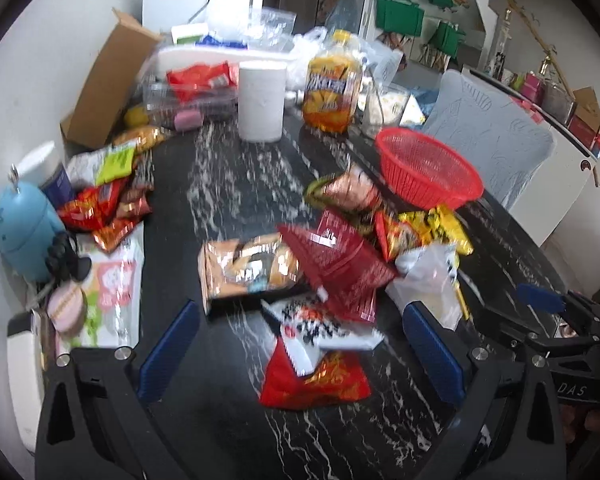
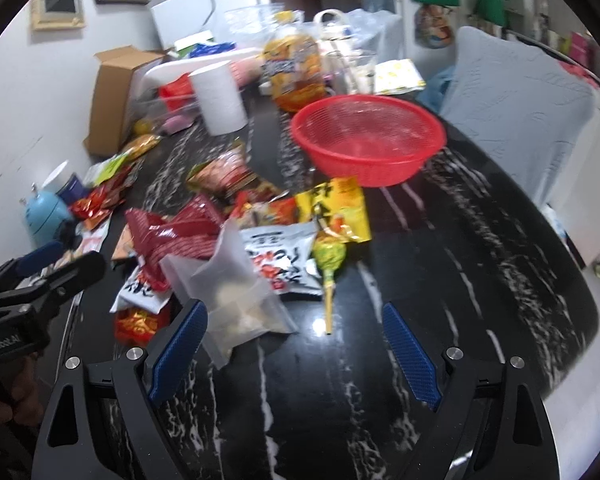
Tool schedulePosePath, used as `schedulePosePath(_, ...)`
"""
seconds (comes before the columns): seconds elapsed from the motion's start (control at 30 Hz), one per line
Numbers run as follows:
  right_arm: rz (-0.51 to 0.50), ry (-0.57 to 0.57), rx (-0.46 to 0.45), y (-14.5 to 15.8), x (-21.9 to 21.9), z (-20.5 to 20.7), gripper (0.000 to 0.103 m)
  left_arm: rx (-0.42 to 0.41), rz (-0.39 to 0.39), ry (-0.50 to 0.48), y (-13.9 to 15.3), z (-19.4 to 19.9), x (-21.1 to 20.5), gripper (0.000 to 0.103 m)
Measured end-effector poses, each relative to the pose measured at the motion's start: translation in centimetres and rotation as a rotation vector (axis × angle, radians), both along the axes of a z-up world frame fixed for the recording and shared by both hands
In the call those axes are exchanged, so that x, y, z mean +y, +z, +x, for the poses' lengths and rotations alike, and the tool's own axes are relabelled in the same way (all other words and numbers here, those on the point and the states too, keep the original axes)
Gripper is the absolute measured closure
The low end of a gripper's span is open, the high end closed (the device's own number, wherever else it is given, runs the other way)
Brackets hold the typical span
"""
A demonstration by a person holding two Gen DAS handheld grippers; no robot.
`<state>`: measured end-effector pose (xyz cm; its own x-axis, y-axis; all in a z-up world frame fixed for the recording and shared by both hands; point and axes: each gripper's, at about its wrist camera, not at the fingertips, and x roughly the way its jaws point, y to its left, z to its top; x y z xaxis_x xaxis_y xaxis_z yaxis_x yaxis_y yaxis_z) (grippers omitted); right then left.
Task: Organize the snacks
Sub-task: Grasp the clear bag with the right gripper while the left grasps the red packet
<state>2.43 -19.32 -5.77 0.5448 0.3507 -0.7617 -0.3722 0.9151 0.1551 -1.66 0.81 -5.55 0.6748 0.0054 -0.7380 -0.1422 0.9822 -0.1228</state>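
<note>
Both tongs, left (image 1: 300, 354) and right (image 2: 296, 354), gape wide and empty over the black marbled bench (image 2: 480, 264). A frosted translucent plastic pouch (image 2: 236, 300) lies at eleven o'clock from the right tongs, nearer them than the left. The round red mesh basket (image 2: 368, 140) waits at twelve.

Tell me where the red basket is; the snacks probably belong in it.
In the right wrist view the red basket sits empty at upper centre on the black marble table, beyond the yellow packet and beside the pale chair.

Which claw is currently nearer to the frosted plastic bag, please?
Right. The right claw is open with the frosted plastic bag beside its left finger. The left claw, also open, sits over the red snack packet, with the bag off to its right.
</note>
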Motion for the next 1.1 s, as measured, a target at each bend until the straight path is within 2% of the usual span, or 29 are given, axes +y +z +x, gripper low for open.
schedulePosePath(0.23,0.017,0.110,0.031,-1.5,1.3,0.5,0.013,0.063,0.011,0.038,-2.1,-0.7,0.6,0.000)
schedulePosePath(0.57,-0.038,0.221,0.037,-3.5,4.3,1.8,0.013,0.129,-0.013,0.081,-3.8,-0.9,1.3,0.000)
schedulePosePath(0.63,-0.022,0.237,0.035,-3.7,4.4,2.0,0.024,0.139,0.003,0.087,-4.0,-0.9,1.2,0.000)
schedulePosePath(0.67,0.011,0.247,0.038,-3.7,4.3,2.1,0.037,0.139,0.009,0.088,-4.0,-0.9,1.2,0.000)
schedulePosePath(0.7,0.035,0.258,0.051,-3.9,4.3,2.2,0.046,0.138,0.006,0.086,-4.1,-0.9,1.2,0.000)
schedulePosePath(0.73,0.046,0.264,0.064,-4.1,4.2,2.4,0.049,0.135,0.000,0.081,-4.1,-0.8,1.1,0.000)
schedulePosePath(0.8,0.066,0.266,0.067,-4.1,4.2,2.3,0.065,0.132,-0.007,0.070,-4.0,-0.8,0.9,0.000)
schedulePosePath(0.87,0.085,0.265,0.069,-4.1,3.9,2.2,0.068,0.129,-0.018,0.059,-4.1,-0.7,0.6,0.000)
schedulePosePath(1.03,0.121,0.242,0.065,-3.5,2.5,2.0,0.068,0.155,-0.049,0.029,-5.0,0.2,-0.3,0.000)
schedulePosePath(1.1,0.126,0.231,0.065,-3.3,2.0,1.7,0.068,0.183,-0.039,0.024,-5.5,0.6,-0.7,0.005)
